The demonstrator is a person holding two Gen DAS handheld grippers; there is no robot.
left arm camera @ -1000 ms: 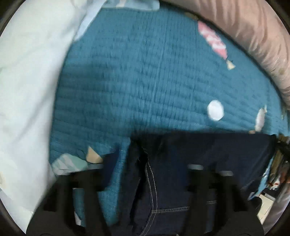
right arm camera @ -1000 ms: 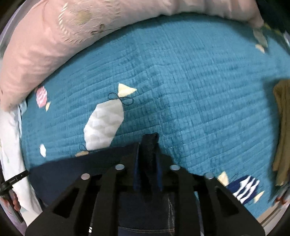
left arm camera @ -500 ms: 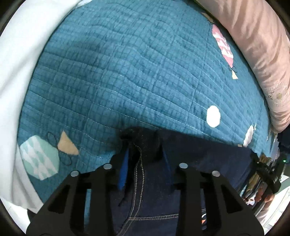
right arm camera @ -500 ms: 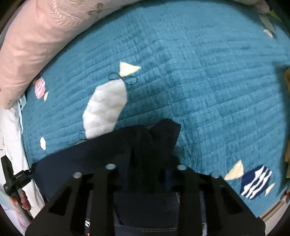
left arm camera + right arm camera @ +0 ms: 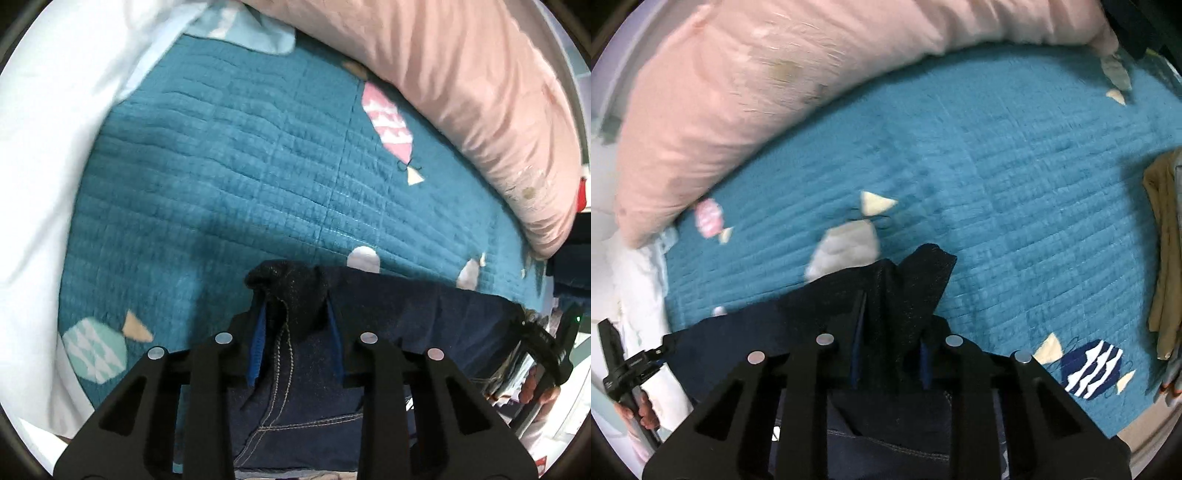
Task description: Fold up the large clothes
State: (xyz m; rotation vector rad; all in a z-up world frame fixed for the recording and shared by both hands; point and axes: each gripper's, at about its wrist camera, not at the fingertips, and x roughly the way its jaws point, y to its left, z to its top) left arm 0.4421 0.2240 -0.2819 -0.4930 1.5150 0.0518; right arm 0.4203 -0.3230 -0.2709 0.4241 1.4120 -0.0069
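— What lies beyond the jaws?
— A teal quilt (image 5: 229, 177), with a pink pillow (image 5: 746, 96) at its far edge.
— And the dark jeans (image 5: 413, 317)?
— Stretched between both tools, above the quilt. The left gripper (image 5: 293, 325) is clamped on one corner, the right gripper (image 5: 892, 325) on the other.

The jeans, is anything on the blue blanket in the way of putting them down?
Nothing visible: both tools, left and right, grip the jeans, with bare blanket ahead. The pink pillow lies along its far edge, the tan clothes beside it.
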